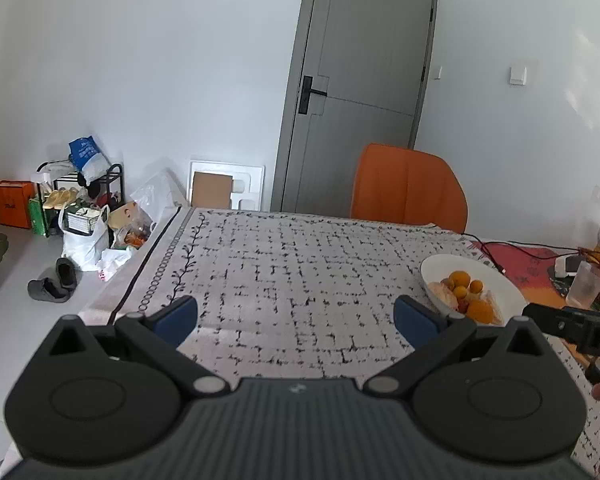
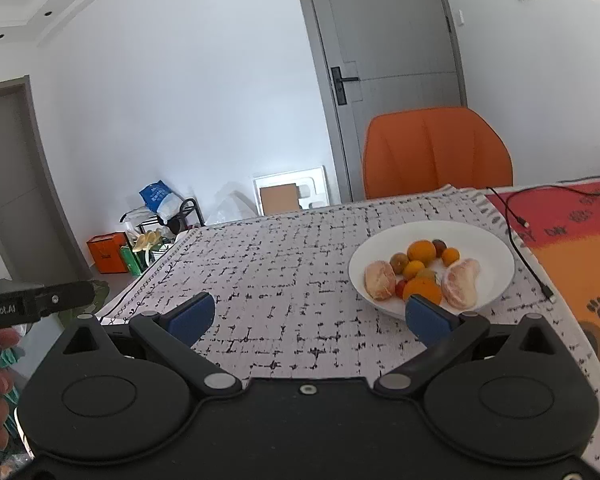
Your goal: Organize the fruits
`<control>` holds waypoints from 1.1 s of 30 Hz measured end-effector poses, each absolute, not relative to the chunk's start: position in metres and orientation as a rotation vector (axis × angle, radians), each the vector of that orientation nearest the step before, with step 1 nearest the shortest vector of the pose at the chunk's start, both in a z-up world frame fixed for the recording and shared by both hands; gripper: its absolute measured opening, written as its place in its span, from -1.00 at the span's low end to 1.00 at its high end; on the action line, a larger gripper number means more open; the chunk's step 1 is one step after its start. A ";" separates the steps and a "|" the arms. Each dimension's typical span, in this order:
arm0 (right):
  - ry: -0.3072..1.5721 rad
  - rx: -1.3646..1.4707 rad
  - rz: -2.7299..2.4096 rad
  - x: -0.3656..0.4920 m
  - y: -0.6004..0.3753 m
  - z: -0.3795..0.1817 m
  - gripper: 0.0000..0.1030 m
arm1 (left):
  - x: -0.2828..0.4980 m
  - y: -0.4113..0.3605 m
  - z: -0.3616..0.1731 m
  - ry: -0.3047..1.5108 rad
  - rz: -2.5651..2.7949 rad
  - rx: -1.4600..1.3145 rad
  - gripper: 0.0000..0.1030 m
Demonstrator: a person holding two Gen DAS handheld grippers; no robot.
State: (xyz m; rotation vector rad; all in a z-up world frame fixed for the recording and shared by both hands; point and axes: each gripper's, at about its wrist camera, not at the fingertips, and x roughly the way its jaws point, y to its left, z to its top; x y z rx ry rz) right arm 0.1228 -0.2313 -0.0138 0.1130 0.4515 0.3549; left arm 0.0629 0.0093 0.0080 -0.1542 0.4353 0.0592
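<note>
While both grippers hang above the table, neither one holds anything. The left gripper (image 1: 296, 316) has its two blue-padded fingers (image 1: 178, 314) spread wide apart, and between them only the patterned tablecloth (image 1: 284, 264) is seen; the pads touch nothing. The right gripper (image 2: 310, 314) is spread just as wide, with empty space between its fingers (image 2: 194, 314). Its right fingertip stands in front of the near rim of the white bowl (image 2: 488, 240), but whether it touches the rim I cannot tell. The fruits lie together in this bowl: small orange fruits (image 2: 421, 251), some darker small round ones (image 2: 399, 261), a small red one, and two peeled pale citrus pieces (image 2: 380, 275) at the two sides. In the left wrist view the same bowl (image 1: 452, 266) stands to the right of the left gripper, near the red and orange cloth (image 1: 536, 276) with a black cable (image 1: 492, 252) on it. An orange chair (image 2: 436, 152) stands behind the table, before a grey door (image 2: 388, 40).
</note>
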 end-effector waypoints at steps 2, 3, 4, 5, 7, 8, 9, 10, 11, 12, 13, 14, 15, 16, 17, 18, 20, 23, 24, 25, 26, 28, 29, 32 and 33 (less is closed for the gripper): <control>0.459 0.121 0.356 0.121 -0.232 -0.015 1.00 | 0.059 0.009 0.007 0.440 0.060 -0.149 1.00; 0.461 0.122 0.357 0.119 -0.232 -0.015 1.00 | 0.058 0.009 0.006 0.444 0.059 -0.146 1.00; 0.462 0.122 0.359 0.117 -0.232 -0.015 1.00 | 0.056 0.008 0.005 0.452 0.059 -0.141 1.00; 0.463 0.120 0.361 0.116 -0.231 -0.015 1.00 | 0.055 0.008 0.004 0.464 0.062 -0.138 1.00; 0.465 0.111 0.363 0.113 -0.230 -0.015 1.00 | 0.052 0.007 0.002 0.479 0.068 -0.135 1.00; 0.466 0.106 0.364 0.111 -0.229 -0.015 1.00 | 0.050 0.007 0.002 0.482 0.068 -0.138 1.00; 0.467 0.100 0.365 0.109 -0.227 -0.015 1.00 | 0.048 0.007 0.001 0.486 0.068 -0.141 1.00; 0.466 0.100 0.364 0.107 -0.226 -0.016 1.00 | 0.046 0.006 0.000 0.489 0.065 -0.142 1.00; 0.465 0.104 0.360 0.106 -0.226 -0.016 1.00 | 0.044 0.006 0.000 0.490 0.064 -0.140 1.00; 0.471 0.110 0.361 0.105 -0.226 -0.017 1.00 | 0.042 0.005 -0.001 0.491 0.064 -0.135 1.00; 0.477 0.112 0.367 0.104 -0.226 -0.018 1.00 | 0.040 0.004 -0.001 0.493 0.065 -0.133 1.00; 0.481 0.112 0.373 0.103 -0.226 -0.019 1.00 | 0.039 0.004 -0.002 0.496 0.064 -0.130 1.00; 0.483 0.108 0.375 0.101 -0.225 -0.020 1.00 | 0.038 0.004 -0.003 0.499 0.062 -0.129 1.00; 0.484 0.103 0.375 0.100 -0.225 -0.020 1.00 | 0.037 0.003 -0.004 0.503 0.060 -0.127 1.00; 0.485 0.097 0.377 0.098 -0.224 -0.021 1.00 | 0.036 0.002 -0.005 0.508 0.059 -0.124 1.00; 0.487 0.095 0.378 0.097 -0.224 -0.022 1.00 | 0.036 0.002 -0.005 0.511 0.058 -0.122 1.00; 0.490 0.097 0.377 0.095 -0.224 -0.022 1.00 | 0.035 0.002 -0.007 0.512 0.055 -0.122 1.00; 0.493 0.098 0.377 0.092 -0.224 -0.023 1.00 | 0.033 0.002 -0.008 0.515 0.054 -0.126 1.00; 0.495 0.094 0.375 0.092 -0.224 -0.023 1.00 | 0.033 0.002 -0.008 0.516 0.054 -0.126 1.00; 0.494 0.091 0.374 0.092 -0.224 -0.023 1.00 | 0.032 0.002 -0.008 0.515 0.052 -0.124 1.00; 0.491 0.089 0.373 0.091 -0.224 -0.023 1.00 | 0.033 0.002 -0.009 0.517 0.052 -0.121 1.00; 0.489 0.085 0.372 0.091 -0.224 -0.024 1.00 | 0.033 0.002 -0.010 0.522 0.055 -0.120 1.00; 0.488 0.086 0.370 0.092 -0.224 -0.024 1.00 | 0.033 0.002 -0.011 0.523 0.053 -0.121 1.00; 0.483 0.084 0.364 0.092 -0.223 -0.024 1.00 | 0.033 0.002 -0.013 0.526 0.052 -0.121 1.00; 0.486 0.083 0.365 0.093 -0.223 -0.024 1.00 | 0.033 0.003 -0.013 0.527 0.052 -0.123 1.00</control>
